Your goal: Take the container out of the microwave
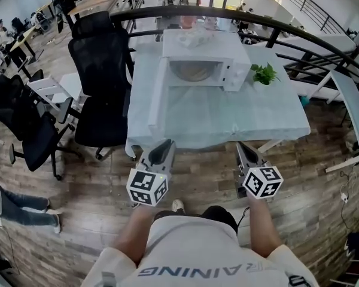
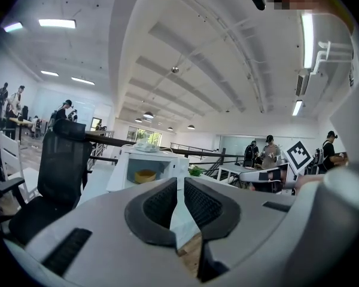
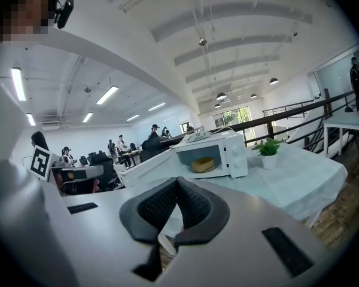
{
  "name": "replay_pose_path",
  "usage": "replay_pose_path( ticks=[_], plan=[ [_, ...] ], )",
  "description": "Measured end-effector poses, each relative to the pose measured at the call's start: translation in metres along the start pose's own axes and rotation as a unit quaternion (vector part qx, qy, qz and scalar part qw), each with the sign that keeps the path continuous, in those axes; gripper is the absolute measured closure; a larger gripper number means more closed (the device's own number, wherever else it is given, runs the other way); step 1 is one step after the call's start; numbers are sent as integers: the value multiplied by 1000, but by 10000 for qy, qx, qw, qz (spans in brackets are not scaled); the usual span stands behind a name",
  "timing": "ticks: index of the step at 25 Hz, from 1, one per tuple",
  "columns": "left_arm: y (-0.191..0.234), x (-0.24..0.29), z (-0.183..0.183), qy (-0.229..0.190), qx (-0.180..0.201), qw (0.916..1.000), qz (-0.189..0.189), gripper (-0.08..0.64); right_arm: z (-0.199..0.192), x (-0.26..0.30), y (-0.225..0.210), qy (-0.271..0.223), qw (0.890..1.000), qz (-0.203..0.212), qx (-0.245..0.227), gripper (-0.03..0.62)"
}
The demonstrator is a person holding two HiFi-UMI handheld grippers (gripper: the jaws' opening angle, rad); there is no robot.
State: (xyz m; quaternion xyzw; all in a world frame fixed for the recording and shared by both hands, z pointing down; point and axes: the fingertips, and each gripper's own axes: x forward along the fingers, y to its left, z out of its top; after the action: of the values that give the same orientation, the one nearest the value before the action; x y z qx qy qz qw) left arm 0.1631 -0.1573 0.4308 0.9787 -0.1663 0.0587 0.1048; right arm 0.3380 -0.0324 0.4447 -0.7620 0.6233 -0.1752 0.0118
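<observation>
**Container inside the open microwave, both tools short of the surface**

Container, a shallow yellowish bowl, sat inside the white microwave at the upper middle of the head view. The microwave's door hung wide open to the left of the frame. The oven stood at the far side of the surface, which was covered with a pale cloth. A small potted plant stood just beside the oven, on its right in the frame.

Both tools were held in the lower middle of the head view, before the near edge of the surface and well apart from the microwave. The left tool pointed toward the oven; its jaws stood a narrow slit apart, with nothing between them. The right tool had its jaws pressed fully together at the tips and gripped nothing.

A black office chair stood against the surface's left side in the frame.
</observation>
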Motion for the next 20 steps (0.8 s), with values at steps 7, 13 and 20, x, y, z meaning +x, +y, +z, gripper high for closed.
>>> replay_pose_path(
  ticks=[7,13,20],
  plan=[
    [15,30,16,-119,-122,9995,267,500,18,63,-15,143,9986,496,-95,574],
    [28,73,20,-152,-180,9950,971,500,34,125,-41,326,9913,1243,-274,574],
    [37,131,20,-264,-412,9792,1967,500,62,190,-103,627,9758,2009,-598,574]
  ],
)
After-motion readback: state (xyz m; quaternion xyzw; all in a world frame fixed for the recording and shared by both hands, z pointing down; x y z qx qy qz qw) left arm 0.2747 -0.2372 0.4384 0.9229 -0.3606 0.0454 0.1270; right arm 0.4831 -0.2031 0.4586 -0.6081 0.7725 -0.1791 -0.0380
